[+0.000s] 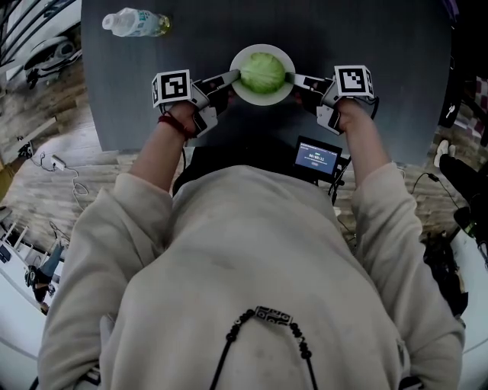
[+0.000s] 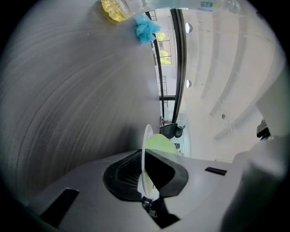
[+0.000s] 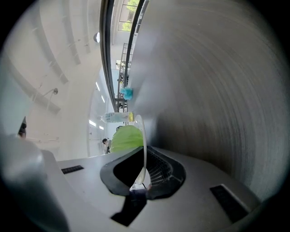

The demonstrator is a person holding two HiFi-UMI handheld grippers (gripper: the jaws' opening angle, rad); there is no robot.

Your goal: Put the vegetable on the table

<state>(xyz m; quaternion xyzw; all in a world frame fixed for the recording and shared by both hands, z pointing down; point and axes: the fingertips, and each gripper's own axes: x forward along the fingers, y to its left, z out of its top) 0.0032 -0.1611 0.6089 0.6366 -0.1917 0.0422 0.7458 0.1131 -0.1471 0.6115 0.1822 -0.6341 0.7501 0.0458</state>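
A green cabbage (image 1: pixel 263 71) lies on a white plate (image 1: pixel 239 87) over the dark grey table (image 1: pixel 351 38). My left gripper (image 1: pixel 235 75) is shut on the plate's left rim. On the opposite rim my right gripper (image 1: pixel 291 77) is shut too. In the left gripper view the plate (image 2: pixel 146 163) shows edge-on between the jaws, with the cabbage (image 2: pixel 159 143) behind it. The right gripper view shows the same: the plate's rim (image 3: pixel 144 149) pinched between the jaws and the cabbage (image 3: pixel 125 138) to its left. I cannot tell whether the plate touches the table.
A plastic bottle (image 1: pixel 136 23) with yellow liquid lies on the table's far left. Its blue cap (image 2: pixel 146 28) shows in the left gripper view. A small screen (image 1: pixel 318 158) hangs below the table's near edge. Cables lie on the wooden floor (image 1: pixel 53 183) at the left.
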